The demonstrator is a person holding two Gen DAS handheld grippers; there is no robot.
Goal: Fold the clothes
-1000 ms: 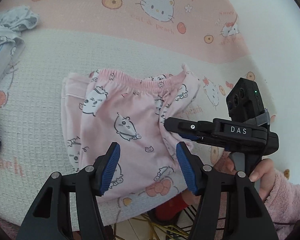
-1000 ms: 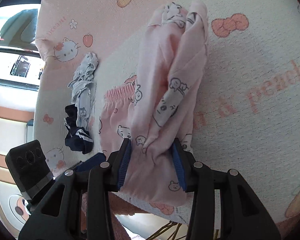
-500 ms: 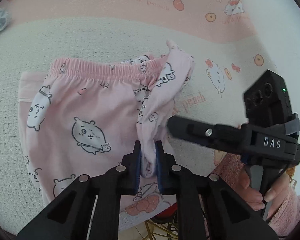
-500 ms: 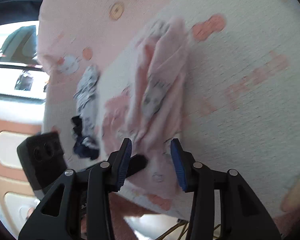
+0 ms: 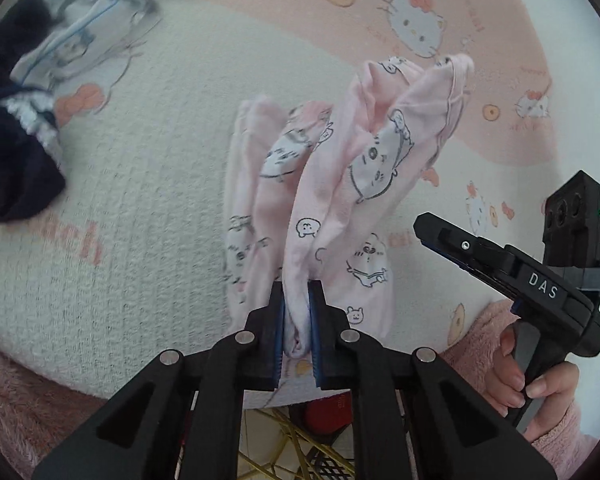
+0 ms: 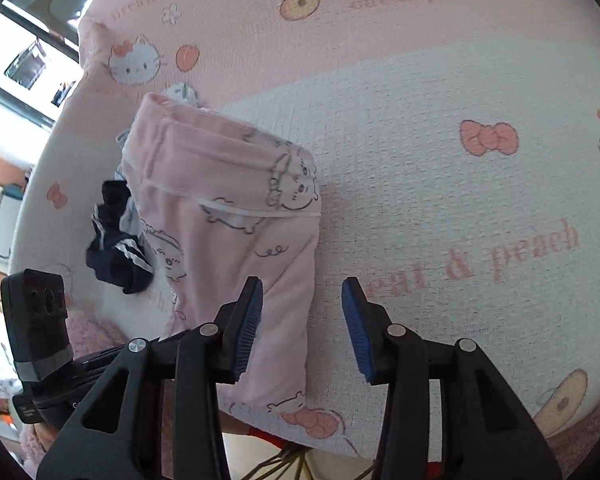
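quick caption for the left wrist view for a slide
Left gripper shut on a bunched fold of pink pyjama shorts, lifted off the blanket; right gripper open alongside.

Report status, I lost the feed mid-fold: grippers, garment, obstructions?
Left gripper just closed, clamped on pink pants, lifted and bunched. Right gripper open, off the cloth. Dark garment lies clear to the side.

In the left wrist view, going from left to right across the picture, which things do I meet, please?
Dark navy garment → pink printed pants, pinched in the left tongs → right tongs, held by a hand.
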